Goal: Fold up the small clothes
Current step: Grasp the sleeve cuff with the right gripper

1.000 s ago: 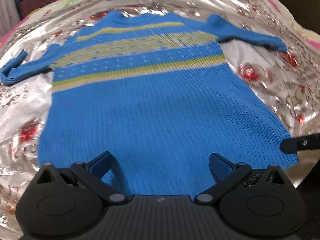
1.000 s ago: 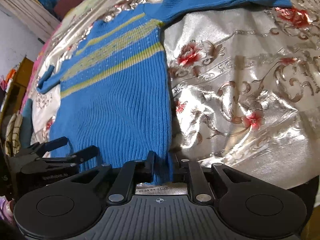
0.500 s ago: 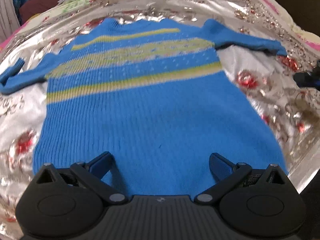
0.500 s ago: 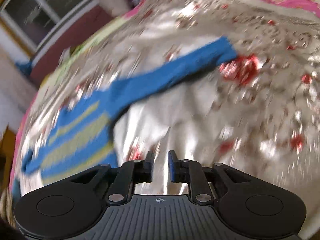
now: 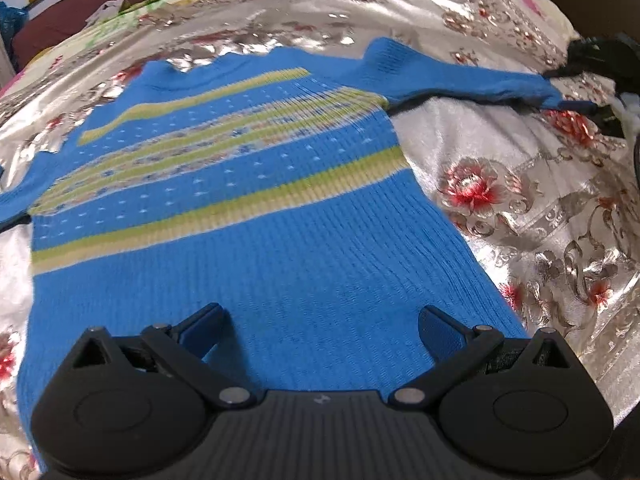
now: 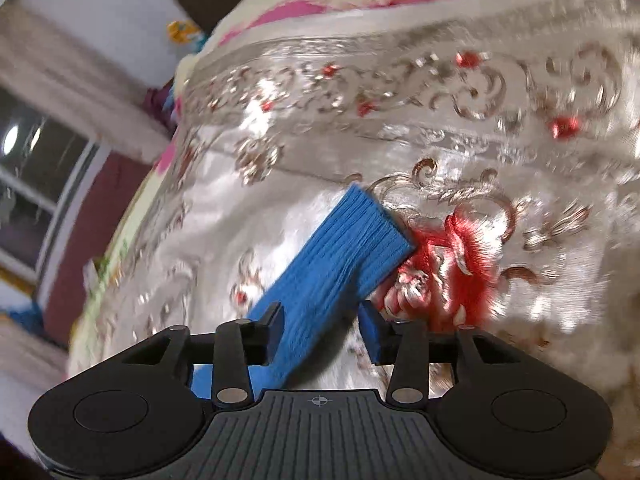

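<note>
Covering most of the silver floral bedspread [image 5: 520, 184], the blue ribbed sweater with yellow-green stripes [image 5: 248, 256] lies flat. A second ago the right gripper [image 6: 324, 334] pinched its hem; now its fingers straddle the right sleeve cuff [image 6: 352, 240] at 2 o'clock (parted, not yet clamped), probably starting the sleeve fold. Left gripper [image 5: 320, 326] hovers spread wide.

Ribbed matt knit sweater [image 5: 248, 248] on glossy satin-like embroidered cloth [image 5: 520, 208].
</note>
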Motion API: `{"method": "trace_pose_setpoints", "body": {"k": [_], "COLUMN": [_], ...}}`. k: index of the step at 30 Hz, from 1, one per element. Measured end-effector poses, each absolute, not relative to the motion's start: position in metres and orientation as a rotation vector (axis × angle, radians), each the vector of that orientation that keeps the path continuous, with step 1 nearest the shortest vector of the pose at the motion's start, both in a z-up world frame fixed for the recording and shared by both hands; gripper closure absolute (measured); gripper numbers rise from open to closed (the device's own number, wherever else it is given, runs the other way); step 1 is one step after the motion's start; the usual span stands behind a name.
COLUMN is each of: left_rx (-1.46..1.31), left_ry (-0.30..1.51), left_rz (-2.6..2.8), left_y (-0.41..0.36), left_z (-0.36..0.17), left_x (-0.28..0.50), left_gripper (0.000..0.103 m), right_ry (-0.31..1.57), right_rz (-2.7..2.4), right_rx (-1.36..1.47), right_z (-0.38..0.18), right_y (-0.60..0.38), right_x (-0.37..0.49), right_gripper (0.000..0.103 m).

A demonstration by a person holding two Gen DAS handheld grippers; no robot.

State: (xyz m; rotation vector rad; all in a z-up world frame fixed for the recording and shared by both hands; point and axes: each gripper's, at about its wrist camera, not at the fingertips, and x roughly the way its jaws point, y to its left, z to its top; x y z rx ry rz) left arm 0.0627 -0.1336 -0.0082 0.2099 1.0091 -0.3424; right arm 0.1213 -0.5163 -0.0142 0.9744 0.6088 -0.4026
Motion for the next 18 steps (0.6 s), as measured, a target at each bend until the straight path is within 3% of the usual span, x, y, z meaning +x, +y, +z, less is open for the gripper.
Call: {"method": "trace_pose_setpoints", "body": {"k": [10, 12, 14, 18], "left_rx": [0.203, 0.204, 0.197, 0.171], "left_ry": [1.027, 1.027, 1.029, 1.030], "left_rz": [-0.347, -0.347, -0.349, -0.354], "left_y": [-0.135, -0.135, -0.134, -0.129], "left_z": [-0.015, -0.015, -0.015, -0.013], "left_x": [0.063, 0.063, 0.063, 0.062], "left_gripper": [0.000, 0.000, 0.000, 0.000], "right_ry": [0.600, 0.609, 0.614, 0.593], "right_rz": [-0.475, -0.493, -0.493, -0.450], "right_rx": [1.048, 1.013, 0.993, 0.977], "right_z": [-0.036, -0.033, -0.029, -0.016], "right_y": [-0.533, -0.532, -0.532, -0.530], "right_x": [0.149, 0.153, 0.154, 0.150], "right_gripper": [0.062, 0.081, 0.092, 0.094]}}
